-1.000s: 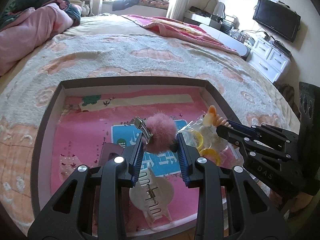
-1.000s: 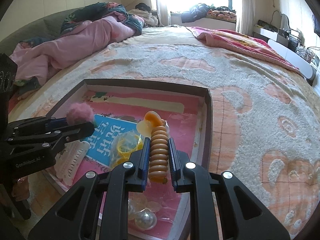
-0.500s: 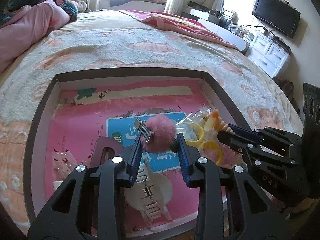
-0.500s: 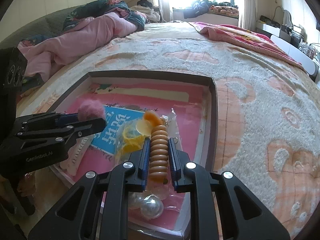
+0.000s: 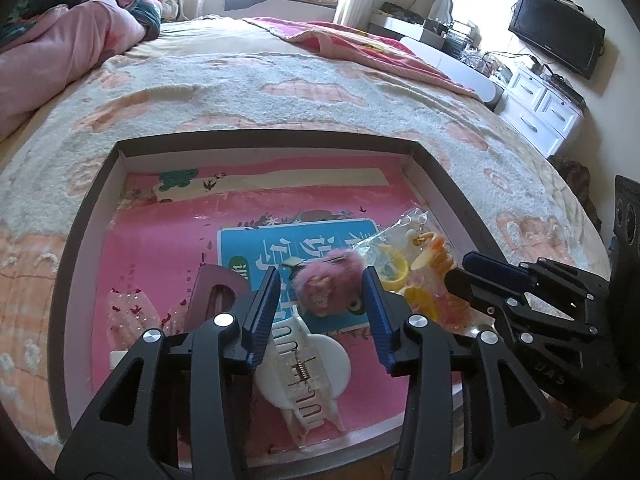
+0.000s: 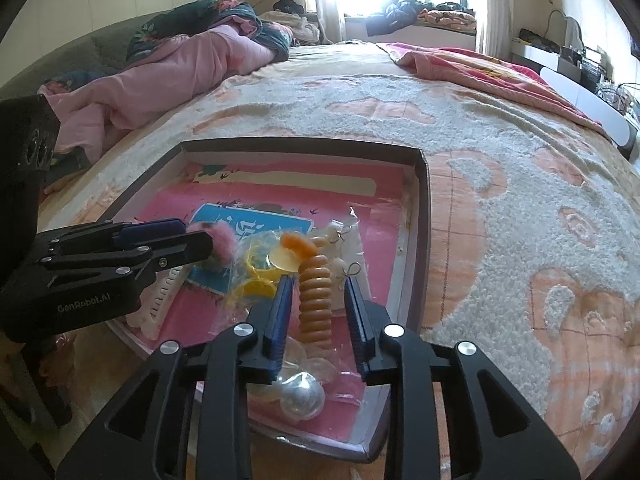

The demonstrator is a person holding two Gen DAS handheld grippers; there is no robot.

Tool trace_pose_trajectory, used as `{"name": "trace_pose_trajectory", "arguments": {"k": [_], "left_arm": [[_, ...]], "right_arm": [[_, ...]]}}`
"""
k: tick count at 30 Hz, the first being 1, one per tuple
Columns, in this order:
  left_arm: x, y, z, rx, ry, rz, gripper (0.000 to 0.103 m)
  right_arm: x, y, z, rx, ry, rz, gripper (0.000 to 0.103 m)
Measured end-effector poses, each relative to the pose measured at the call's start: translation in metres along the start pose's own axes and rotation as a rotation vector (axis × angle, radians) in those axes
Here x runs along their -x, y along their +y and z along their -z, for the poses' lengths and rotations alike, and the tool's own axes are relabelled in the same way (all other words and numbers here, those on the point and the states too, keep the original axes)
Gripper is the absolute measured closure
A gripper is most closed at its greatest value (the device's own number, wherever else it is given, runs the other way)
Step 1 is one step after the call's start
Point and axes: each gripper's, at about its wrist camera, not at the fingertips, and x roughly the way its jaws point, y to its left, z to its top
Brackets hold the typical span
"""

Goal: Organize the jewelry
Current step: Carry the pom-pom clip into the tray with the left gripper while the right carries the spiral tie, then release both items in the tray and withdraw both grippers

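A shallow grey-rimmed box (image 5: 440, 178) with a pink lining lies on the bed. My left gripper (image 5: 320, 280) is open, and the pink fluffy hair clip (image 5: 330, 282) lies loose between its spread fingers over the blue card. My right gripper (image 6: 316, 292) is open too, and the orange spiral hair tie (image 6: 315, 300) sits between its fingers without touching either pad. The right gripper also shows at the right of the left wrist view (image 5: 476, 272). The left gripper shows at the left of the right wrist view (image 6: 192, 236).
A white claw clip (image 5: 304, 372), a mauve clip (image 5: 214, 292), yellow rings in a clear bag (image 5: 394, 268) and a pearl ball (image 6: 302, 398) lie in the box. A fleece blanket (image 6: 520, 200) surrounds it. A pink duvet (image 6: 180, 68) is piled far left.
Both grippers have opened. The pink hair clip and the orange spiral tie were let go and dropped lower into the box.
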Motion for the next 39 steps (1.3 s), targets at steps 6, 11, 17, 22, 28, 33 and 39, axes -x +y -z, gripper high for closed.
{"name": "trace_pose_trajectory", "arguments": {"k": [6,11,17,22,28,33,39], "left_arm": [[0.012,0.003,0.003,0.024,-0.008,-0.007,0.054],[0.025,0.004,0.007,0.047,-0.021,-0.018,0.046],[0.043,0.002,0.011,0.050,-0.046,-0.024,0.036],[0.059,-0.003,0.015,0.038,-0.073,-0.032,0.025],[0.081,-0.009,0.019,0.024,-0.121,-0.049,0.012],[0.098,-0.013,0.024,0.028,-0.153,-0.054,0.012],[0.113,-0.013,0.032,0.029,-0.173,-0.062,0.012]], "right_arm": [[0.011,0.000,0.004,-0.004,-0.019,0.006,0.061],[0.024,0.000,0.007,-0.005,-0.041,0.015,0.048],[0.041,-0.001,0.009,-0.025,-0.077,0.019,0.030],[0.055,-0.001,0.011,-0.040,-0.102,0.024,0.021],[0.073,0.001,0.015,-0.042,-0.128,0.035,0.017],[0.091,0.008,0.019,-0.027,-0.158,0.048,0.015],[0.107,0.017,0.022,-0.008,-0.183,0.052,0.014]]}}
